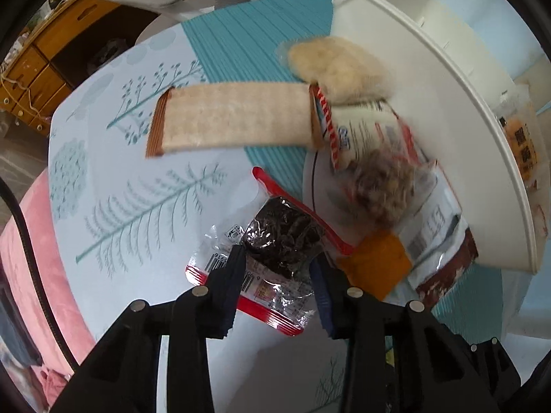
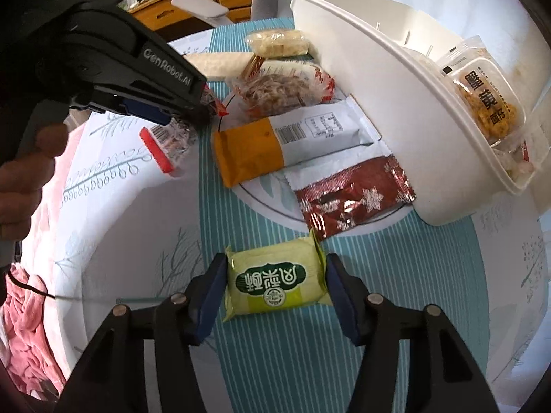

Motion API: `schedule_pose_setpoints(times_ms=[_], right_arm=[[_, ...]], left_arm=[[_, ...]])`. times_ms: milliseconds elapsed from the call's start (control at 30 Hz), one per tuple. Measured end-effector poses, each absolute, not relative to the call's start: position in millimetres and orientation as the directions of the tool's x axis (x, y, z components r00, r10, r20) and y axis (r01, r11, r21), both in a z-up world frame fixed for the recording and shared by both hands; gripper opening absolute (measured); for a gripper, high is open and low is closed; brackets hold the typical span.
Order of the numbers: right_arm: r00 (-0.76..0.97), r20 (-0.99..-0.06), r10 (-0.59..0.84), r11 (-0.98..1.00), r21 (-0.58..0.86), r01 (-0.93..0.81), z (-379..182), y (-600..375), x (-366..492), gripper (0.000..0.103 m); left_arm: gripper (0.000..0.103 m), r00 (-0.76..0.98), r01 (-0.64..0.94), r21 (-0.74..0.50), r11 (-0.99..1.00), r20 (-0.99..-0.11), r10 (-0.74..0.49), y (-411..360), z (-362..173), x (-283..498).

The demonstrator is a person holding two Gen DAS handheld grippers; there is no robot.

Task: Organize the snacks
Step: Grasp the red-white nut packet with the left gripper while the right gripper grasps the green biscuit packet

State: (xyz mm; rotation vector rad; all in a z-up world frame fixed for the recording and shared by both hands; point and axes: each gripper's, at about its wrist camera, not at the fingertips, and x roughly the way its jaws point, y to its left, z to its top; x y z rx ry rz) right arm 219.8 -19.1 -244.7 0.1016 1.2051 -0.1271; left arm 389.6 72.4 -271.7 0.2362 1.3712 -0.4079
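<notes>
Blue-padded fingers of the right gripper (image 2: 273,284) bracket a yellow-green snack packet (image 2: 273,284) lying flat on the teal striped mat (image 2: 275,361). Both pads sit against the packet's side edges, jaws about half open; whether they squeeze it cannot be told. Packet still rests on the mat.

Just beyond those fingertips: a dark red foil packet with snowflakes (image 2: 347,196), then an orange-and-white bar wrapper (image 2: 275,144), both partly on a round white plate (image 2: 272,203). Farther ahead, a clear bag of brownish shredded snack (image 2: 275,89). Ahead and right of the tool, a white plastic bin (image 2: 396,103) holds a clear tray of orange snacks (image 2: 485,103).

Left gripper (image 1: 275,258) points steeply down at a clear red-edged packet of dark dried snack (image 1: 279,237). Jaws narrowed, pads pressing its two sides; packet touching the leaf-print tablecloth (image 1: 137,189). Ahead of it lies a long pale wafer bar (image 1: 234,117). Right of the fingertips, the same orange wrapper. A person's hand (image 2: 31,158) grips the left tool's handle.
</notes>
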Motion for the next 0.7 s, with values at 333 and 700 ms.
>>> schedule_pose_setpoints(times_ms=[333,700], right_arm=[[0.248,-0.967,0.064,0.965,0.123,0.231,-240.2,-30.6,199.3,0.056],[0.299,-0.948,0.108,0.932,0.201,0.302,-200.7,-63.4,164.4,0.056]], left_arm=[[0.036,0.063,0.306,-0.070,0.950,-0.994,-0.093,115.7,-265.2,340.1],[0.036,0.065,0.187,-0.143,0.972,-0.985,-0.157,152.5,-220.0,258.2]])
